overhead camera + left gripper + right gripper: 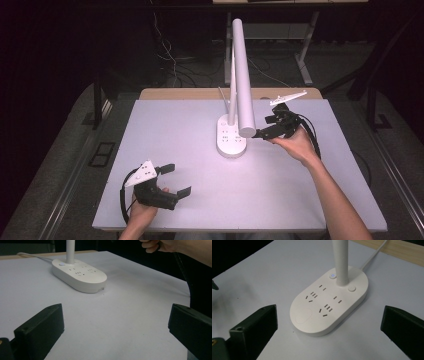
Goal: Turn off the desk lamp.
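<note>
Lower left of the high view, the left tool (172, 180) gapes empty; the right tool (329, 325), wide open, reveals lamp base (329, 303) sockets, the lamp head (241, 75) overhanging the worktop (165, 130).

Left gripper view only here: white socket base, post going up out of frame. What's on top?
Observer: A desk lamp: the post carries a long white tube head reaching out over the base.
Operator: Where's the right gripper?
Observer: The right gripper is raised, close beside the tip of that head, jaws open, holding nothing.
Operator: Powered?
Observer: A small button by the post glows blue; whether the head is lit, I cannot tell.
</note>
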{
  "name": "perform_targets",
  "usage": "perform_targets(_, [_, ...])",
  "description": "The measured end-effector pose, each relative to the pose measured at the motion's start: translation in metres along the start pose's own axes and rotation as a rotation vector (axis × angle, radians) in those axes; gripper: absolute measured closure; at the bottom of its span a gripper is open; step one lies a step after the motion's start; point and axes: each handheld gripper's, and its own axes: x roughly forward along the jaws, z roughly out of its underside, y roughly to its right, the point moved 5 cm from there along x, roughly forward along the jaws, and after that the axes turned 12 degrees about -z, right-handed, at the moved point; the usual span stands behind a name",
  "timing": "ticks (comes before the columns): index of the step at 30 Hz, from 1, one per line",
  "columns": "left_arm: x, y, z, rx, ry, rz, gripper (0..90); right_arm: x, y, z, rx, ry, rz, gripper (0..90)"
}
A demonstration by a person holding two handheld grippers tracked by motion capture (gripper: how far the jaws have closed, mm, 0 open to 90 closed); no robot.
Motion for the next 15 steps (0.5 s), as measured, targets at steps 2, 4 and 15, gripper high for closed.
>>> perform_targets(2, [0.000,0.001,0.000,0.002,-0.001,0.002,0.0,0.003,0.002,-0.003,0.007,-0.004,-0.002,0.8])
perform_targets(4, [0.000,0.001,0.000,0.002,-0.001,0.003,0.0,0.005,0.004,-0.005,0.008,-0.006,-0.003,0.8])
perform_targets(15, [-0.002,-0.002,-0.001,-0.003,0.006,-0.002,0.0,0.020,0.022,-0.017,0.030,0.003,0.008,0.8])
